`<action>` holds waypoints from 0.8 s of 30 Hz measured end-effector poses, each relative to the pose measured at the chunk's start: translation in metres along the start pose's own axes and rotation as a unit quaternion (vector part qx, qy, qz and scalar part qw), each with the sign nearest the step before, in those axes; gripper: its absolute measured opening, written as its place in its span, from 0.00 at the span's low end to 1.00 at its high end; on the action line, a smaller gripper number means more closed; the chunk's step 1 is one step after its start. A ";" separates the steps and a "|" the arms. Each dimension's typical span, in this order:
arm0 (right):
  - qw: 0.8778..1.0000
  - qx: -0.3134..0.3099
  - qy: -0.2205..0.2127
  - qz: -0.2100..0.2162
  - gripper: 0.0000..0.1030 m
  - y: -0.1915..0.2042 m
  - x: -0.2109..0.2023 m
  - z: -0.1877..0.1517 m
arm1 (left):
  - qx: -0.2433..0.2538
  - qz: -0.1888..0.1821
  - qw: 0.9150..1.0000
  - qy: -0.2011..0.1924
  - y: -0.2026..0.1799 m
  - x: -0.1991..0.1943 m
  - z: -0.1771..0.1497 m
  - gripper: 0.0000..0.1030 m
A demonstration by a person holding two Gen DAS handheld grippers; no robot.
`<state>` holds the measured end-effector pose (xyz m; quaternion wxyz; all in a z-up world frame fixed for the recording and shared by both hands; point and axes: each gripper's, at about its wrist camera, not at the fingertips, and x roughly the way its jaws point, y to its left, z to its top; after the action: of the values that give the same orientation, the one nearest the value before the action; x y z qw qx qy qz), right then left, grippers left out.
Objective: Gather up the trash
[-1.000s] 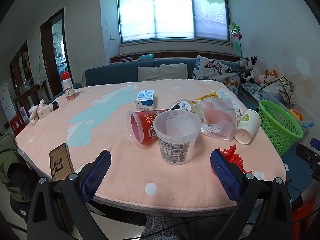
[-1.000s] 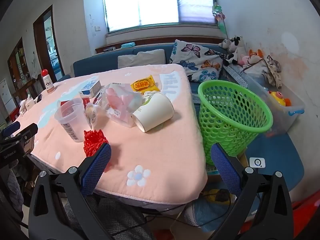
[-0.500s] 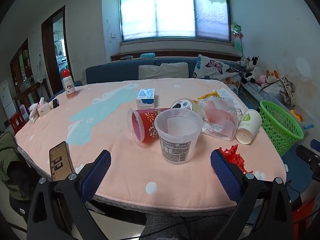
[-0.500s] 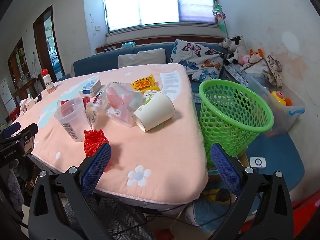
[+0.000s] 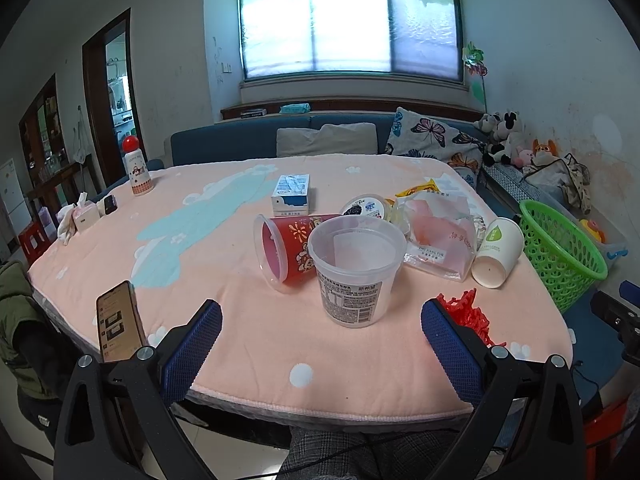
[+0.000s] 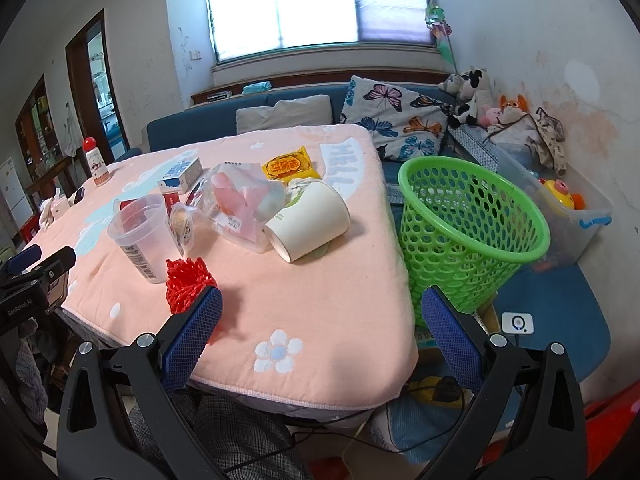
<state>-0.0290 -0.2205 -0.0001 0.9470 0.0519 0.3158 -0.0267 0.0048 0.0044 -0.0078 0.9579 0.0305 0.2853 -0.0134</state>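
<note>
Left gripper (image 5: 321, 326) agape — clear tub (image 5: 356, 270) upright ahead.

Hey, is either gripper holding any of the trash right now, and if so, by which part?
Nothing is held. The left gripper and right gripper both have their jaws wide open at the near edge of the table, with no trash between them.

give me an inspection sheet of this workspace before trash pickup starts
surface: table under a pink cloth
job's things: clear tub upright; red cup and white paper cup on their sides; plastic bag, red mesh, milk carton, yellow packet; green basket beside the table
clutter: phone, bottle
grippers: left gripper and right gripper open, holding nothing
cables: black cable on the floor
surroundings: sofa, window, plush toys
</note>
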 end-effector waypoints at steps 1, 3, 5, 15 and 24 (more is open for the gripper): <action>1.000 0.000 -0.001 -0.001 0.95 0.000 -0.001 0.000 | 0.000 -0.001 1.000 0.000 0.000 0.000 -0.001 0.94; 1.000 0.000 -0.001 0.000 0.95 0.000 0.000 0.000 | 0.000 0.000 1.000 0.000 0.000 0.000 0.000 0.94; 1.000 0.000 0.000 0.003 0.95 -0.001 0.001 -0.001 | 0.000 0.000 1.000 0.001 0.000 0.000 -0.001 0.94; 1.000 0.000 0.004 0.004 0.95 0.001 0.007 0.000 | -0.003 0.000 1.000 0.011 -0.001 0.007 0.004 0.94; 1.000 -0.001 0.007 0.007 0.95 0.001 0.012 0.003 | -0.011 -0.002 1.000 0.022 0.003 0.017 0.007 0.94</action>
<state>-0.0176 -0.2203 -0.0054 0.9449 0.0531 0.3224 -0.0190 0.0226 0.0070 -0.0109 0.9517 0.0197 0.3063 -0.0111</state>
